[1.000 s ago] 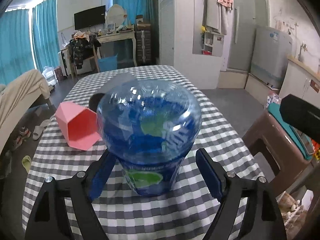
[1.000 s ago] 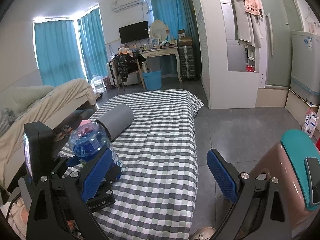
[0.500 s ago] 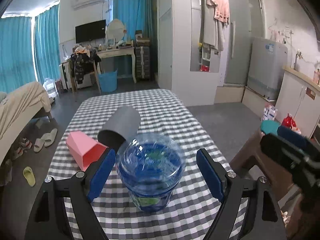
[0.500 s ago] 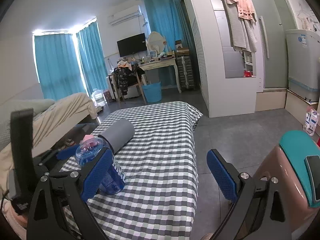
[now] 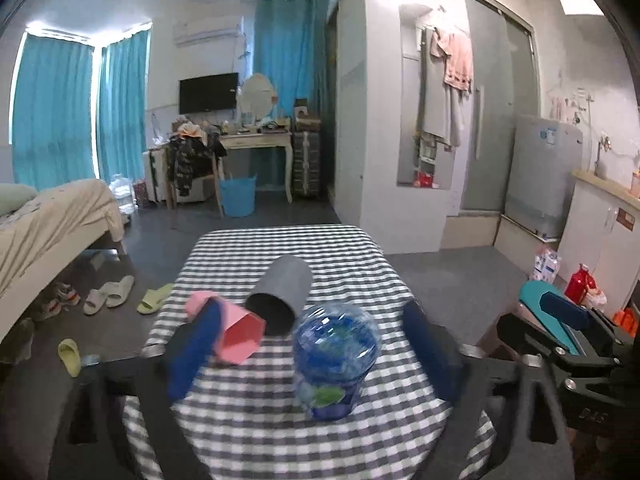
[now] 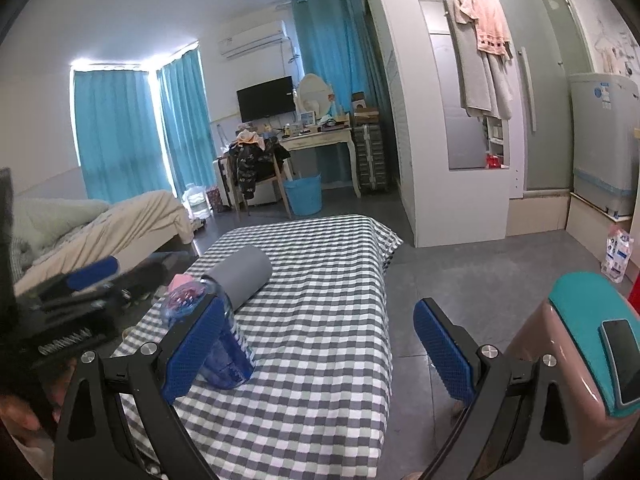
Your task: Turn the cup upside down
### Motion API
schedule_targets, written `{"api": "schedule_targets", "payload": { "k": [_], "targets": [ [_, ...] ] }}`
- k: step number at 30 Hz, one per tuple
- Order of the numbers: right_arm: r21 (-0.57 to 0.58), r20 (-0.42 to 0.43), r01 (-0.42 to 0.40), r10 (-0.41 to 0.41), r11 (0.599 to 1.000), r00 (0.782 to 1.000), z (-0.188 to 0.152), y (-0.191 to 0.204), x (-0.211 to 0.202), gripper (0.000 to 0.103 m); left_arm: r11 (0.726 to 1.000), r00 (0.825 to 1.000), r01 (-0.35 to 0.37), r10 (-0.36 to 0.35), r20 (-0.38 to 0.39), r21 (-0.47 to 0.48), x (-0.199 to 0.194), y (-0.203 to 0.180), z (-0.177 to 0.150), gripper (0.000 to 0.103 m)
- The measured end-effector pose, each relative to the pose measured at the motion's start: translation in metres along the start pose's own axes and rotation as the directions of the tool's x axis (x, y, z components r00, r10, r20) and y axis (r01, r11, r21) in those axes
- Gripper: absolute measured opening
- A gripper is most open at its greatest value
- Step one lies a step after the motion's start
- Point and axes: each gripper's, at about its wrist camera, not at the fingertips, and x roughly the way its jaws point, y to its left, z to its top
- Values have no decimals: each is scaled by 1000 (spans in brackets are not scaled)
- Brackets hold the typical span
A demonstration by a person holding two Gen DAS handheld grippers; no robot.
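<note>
A clear blue cup (image 5: pixel 335 360) stands upside down on the checked tablecloth (image 5: pixel 280 252), its base up. My left gripper (image 5: pixel 312 354) is open and empty, pulled back and raised, with the cup seen between its blue pads. In the right wrist view the cup (image 6: pixel 218 336) is partly hidden behind the left pad of my right gripper (image 6: pixel 320 346). My right gripper is open and empty at the table's near right edge. The left gripper (image 6: pixel 80 284) shows at the left of that view.
A grey cup (image 5: pixel 282 294) lies on its side behind the blue cup, mouth toward me. A pink cup (image 5: pixel 230 334) lies on its side to its left. A brown stool with a teal top (image 6: pixel 588 344) holding a phone stands to the right of the table.
My left gripper has let go of the blue cup and drawn back and up. The cup stays upside down on the cloth. The right gripper has barely moved.
</note>
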Motion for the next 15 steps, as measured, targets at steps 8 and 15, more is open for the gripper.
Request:
{"api": "schedule_targets", "payload": {
  "k": [8, 15],
  "targets": [
    [-74, -13, 7, -8, 997, 1000, -22, 23, -7, 96, 998, 997, -60, 60, 43, -19, -27, 21, -30, 103],
    [-106, -7, 8, -9, 994, 1000, -40, 44, -9, 103, 993, 994, -109, 110, 19, -44, -34, 42, -59, 103]
  ]
}}
